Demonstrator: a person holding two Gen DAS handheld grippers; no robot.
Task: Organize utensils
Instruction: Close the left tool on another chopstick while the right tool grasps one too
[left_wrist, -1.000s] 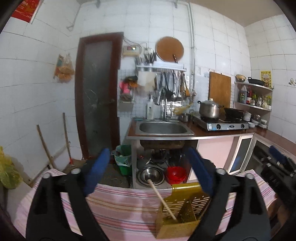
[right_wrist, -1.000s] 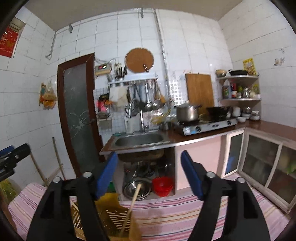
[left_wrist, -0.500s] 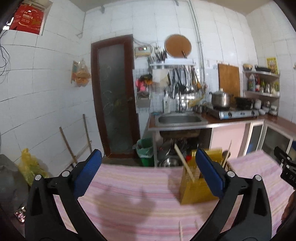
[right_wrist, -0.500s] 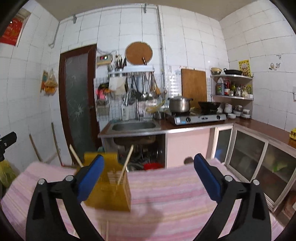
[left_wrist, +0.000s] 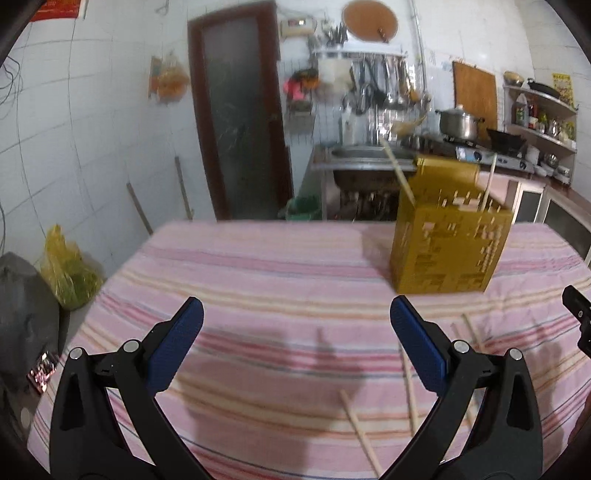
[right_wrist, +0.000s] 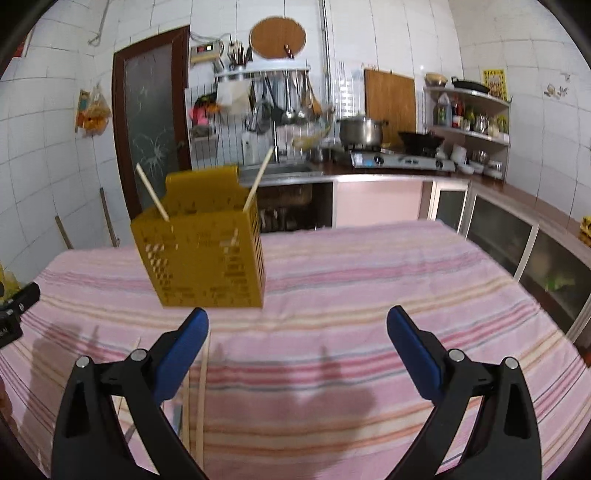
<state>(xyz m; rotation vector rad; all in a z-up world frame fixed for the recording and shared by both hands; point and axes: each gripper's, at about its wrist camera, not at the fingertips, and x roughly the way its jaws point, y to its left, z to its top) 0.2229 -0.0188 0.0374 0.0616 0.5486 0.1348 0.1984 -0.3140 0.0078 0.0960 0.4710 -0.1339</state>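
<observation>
Loose chopsticks (left_wrist: 360, 432) lie flat on the striped tabletop (left_wrist: 258, 295), near the yellow holder (right_wrist: 207, 254) where two already stand. I'd lower one tool onto a single stick, pads square across it — left tool (left_wrist: 295, 347) and right tool (right_wrist: 297, 345) both gape wide, empty. The sticks lie between the tools, the holder beyond.
</observation>
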